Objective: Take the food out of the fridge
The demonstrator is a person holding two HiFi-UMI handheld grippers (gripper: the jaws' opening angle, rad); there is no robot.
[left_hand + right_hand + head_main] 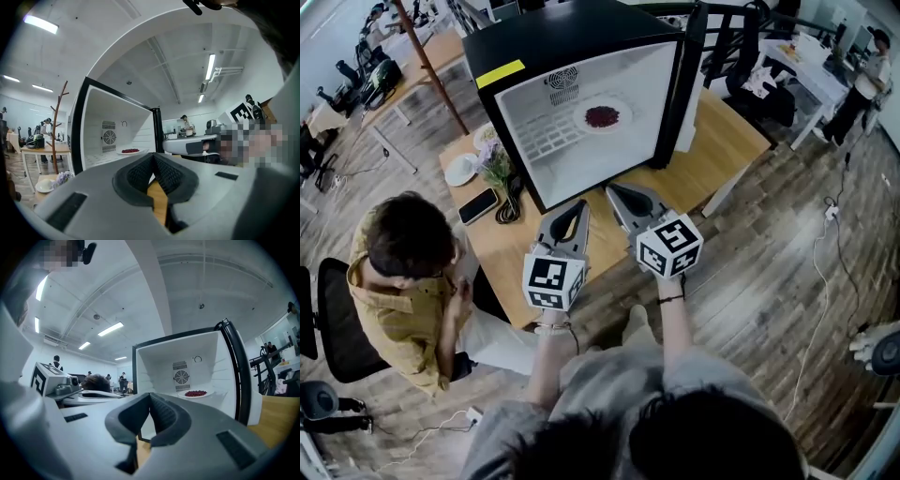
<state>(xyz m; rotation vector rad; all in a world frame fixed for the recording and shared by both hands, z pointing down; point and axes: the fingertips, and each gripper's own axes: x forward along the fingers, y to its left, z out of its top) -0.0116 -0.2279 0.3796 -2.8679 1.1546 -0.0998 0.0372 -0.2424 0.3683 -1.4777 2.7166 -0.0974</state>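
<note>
Two hand-held grippers, side by side, are lined up in front of the open fridge point(581, 103), and nothing has come out of it yet. The left hand-held gripper point(579, 206) is clenched, pads meeting at the tips with nothing between them. The right hand-held gripper point(612, 192) is the same, clamped shut on empty air. Both point level, straight at the white interior.

And there's the prize: a plate of red food point(602, 117) sits deep inside, on the fridge floor close to the back wall, just beside the round fan grille. It's well apart from both sets of jaws. The door point(686, 84) stands swung wide on the right, so the way in is clear. The fridge itself rests on the wooden worktop point(727, 141).

So where are we? Early, by my reading. The door-opening part looks done, while the reach, the grasp and the carry-out are all left. At least one hand-held gripper will have to unclench before it can take the plate's rim, and the plate looks shallow, so it wants a level lift.
</note>
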